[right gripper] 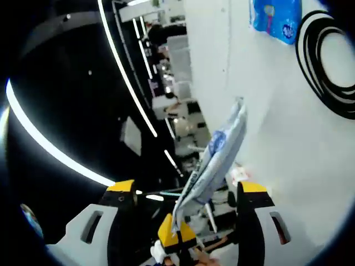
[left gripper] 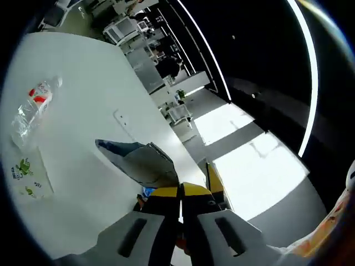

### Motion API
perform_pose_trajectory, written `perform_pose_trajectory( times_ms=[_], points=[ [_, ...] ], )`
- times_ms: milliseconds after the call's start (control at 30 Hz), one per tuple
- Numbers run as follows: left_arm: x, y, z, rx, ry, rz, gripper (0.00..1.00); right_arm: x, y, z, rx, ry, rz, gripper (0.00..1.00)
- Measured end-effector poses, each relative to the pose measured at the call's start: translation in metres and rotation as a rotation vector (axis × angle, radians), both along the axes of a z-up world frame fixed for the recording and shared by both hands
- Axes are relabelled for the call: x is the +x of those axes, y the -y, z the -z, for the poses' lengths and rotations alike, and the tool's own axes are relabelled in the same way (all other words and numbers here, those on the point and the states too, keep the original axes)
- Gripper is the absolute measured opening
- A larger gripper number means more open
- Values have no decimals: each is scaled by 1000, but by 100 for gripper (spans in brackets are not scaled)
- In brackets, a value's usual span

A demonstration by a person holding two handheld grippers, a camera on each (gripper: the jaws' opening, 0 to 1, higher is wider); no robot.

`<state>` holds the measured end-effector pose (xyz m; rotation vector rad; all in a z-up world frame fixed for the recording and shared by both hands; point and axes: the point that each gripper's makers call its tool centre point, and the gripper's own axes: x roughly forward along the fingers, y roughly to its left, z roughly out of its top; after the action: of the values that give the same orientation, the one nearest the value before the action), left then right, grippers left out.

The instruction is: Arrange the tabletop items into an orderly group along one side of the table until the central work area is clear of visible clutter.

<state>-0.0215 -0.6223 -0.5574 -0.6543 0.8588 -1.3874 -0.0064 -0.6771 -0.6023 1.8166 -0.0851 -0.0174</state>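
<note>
The step in hand looks like carrying the crinkled silver-grey foil pouch with a blue printed logo point(left gripper: 145, 162) to one side of the broad white table point(left gripper: 94, 94), and doing it well probably means keeping the pinch firm near the pouch's edge, travelling low over the surface, and setting it down beside the items already there rather than across the open middle. In the left gripper view the left gripper point(left gripper: 180, 195) has its yellow-tipped jaws pressed together on the near end of the pouch, which juts forward above the table. A clear plastic water bottle with a red and white label point(left gripper: 32, 108) lies on its side near the far edge, with a flat white packet printed with green point(left gripper: 23, 176) close by. The right gripper point(right gripper: 188, 191) has its jaws spread wide, the pouch hanging between them, pinched below by the left gripper's yellow tip; whether either pad touches it I cannot tell. This view is strongly rolled, the table running up its right side, with a coiled black cable point(right gripper: 327, 69) and a blue printed packet point(right gripper: 274, 19) lying on it.
</note>
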Motion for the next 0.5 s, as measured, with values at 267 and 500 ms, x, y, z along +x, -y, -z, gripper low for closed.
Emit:
perform_pose_trajectory(
  times_ms=[267,500],
  points=[
    [-47,-14,-34,-46,206,304,0,-15,21,-5,-64,7,42,40],
    [-68,-27,-49,-101,370,458,0,-40,49,-9,-302,-72,87,21]
  ],
)
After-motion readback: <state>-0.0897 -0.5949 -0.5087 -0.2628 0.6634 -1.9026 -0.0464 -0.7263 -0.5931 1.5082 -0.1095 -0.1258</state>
